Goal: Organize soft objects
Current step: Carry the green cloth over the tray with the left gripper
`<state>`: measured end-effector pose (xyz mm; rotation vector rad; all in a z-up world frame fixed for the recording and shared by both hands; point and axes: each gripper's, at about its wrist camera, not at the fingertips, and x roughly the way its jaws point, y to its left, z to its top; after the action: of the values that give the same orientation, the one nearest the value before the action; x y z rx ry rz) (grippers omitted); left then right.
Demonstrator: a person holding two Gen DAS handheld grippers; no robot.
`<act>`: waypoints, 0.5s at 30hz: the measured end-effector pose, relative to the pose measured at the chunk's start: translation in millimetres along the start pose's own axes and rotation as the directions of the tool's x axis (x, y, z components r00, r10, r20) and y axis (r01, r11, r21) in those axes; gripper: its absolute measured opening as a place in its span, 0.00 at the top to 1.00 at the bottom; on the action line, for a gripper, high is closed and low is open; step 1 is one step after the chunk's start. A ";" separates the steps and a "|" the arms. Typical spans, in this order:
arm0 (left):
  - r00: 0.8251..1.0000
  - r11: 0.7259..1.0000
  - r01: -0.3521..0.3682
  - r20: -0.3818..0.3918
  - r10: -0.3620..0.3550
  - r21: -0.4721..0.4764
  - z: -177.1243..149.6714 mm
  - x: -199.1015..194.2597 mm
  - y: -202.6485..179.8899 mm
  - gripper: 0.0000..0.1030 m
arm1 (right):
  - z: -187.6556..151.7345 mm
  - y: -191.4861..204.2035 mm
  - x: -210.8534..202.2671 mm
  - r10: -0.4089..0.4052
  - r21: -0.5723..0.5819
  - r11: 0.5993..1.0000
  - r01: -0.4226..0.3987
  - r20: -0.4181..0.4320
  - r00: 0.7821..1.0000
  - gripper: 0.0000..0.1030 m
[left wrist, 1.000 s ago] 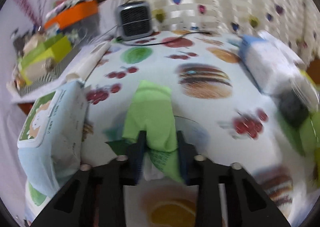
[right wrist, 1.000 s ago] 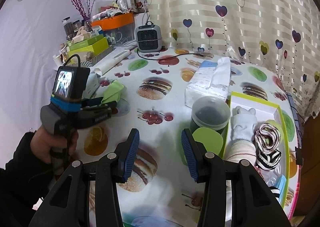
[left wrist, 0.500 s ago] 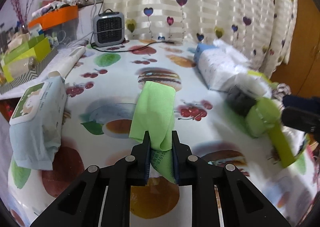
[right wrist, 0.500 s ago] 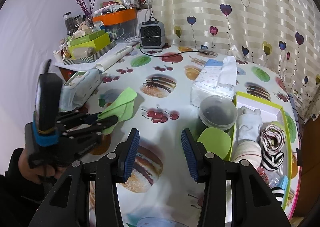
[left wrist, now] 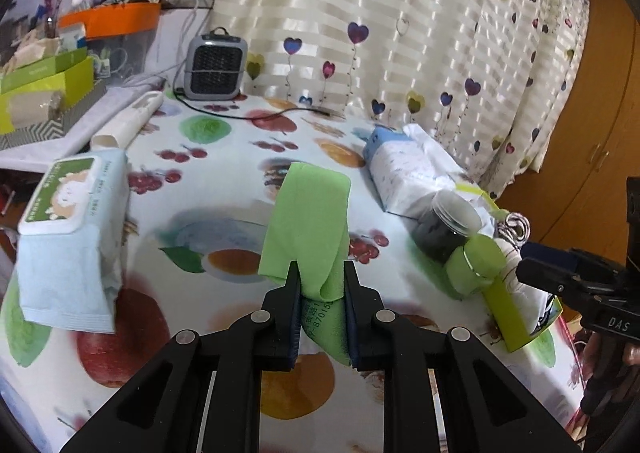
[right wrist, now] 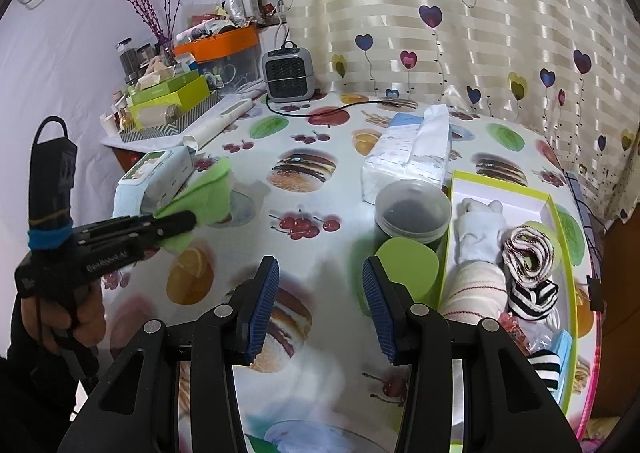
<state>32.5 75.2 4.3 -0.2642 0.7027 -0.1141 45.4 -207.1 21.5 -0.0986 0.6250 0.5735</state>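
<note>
My left gripper (left wrist: 320, 285) is shut on a folded green cloth (left wrist: 306, 229) and holds it above the table; the right wrist view shows the left gripper (right wrist: 188, 219) and the green cloth (right wrist: 208, 197) too. My right gripper (right wrist: 318, 293) is open and empty above the table, left of a green-edged box (right wrist: 560, 225). The box holds a white sock (right wrist: 478, 233), a striped cream sock (right wrist: 472, 293) and black-and-white striped socks (right wrist: 528, 273).
A wet-wipes pack (left wrist: 68, 229) lies at the left. A tissue pack (right wrist: 412, 153), a dark lidded jar (right wrist: 412, 213) and a green lid (right wrist: 408, 265) sit by the box. A small heater (right wrist: 288, 73) and cluttered boxes (right wrist: 168, 101) stand at the back.
My left gripper has lifted the green cloth and swung to the right, toward the box. My right gripper has stayed open and almost still.
</note>
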 end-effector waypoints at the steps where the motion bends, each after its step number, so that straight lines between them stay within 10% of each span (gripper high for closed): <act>1: 1.000 1.000 -0.004 0.003 0.004 -0.007 0.3 -2.3 2.9 0.84 | -0.5 -1.4 -0.6 0.000 0.003 1.000 0.000 0.001 1.000 0.56; 15: 0.997 0.995 -0.069 0.038 0.071 -0.068 14.1 -23.5 32.1 0.84 | -11.8 -33.4 -18.0 -0.036 0.082 0.996 0.033 0.033 0.999 0.56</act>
<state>24.3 113.3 20.3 -0.3049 0.6759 -0.0185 45.2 -246.8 19.6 -0.0223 0.6111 0.5143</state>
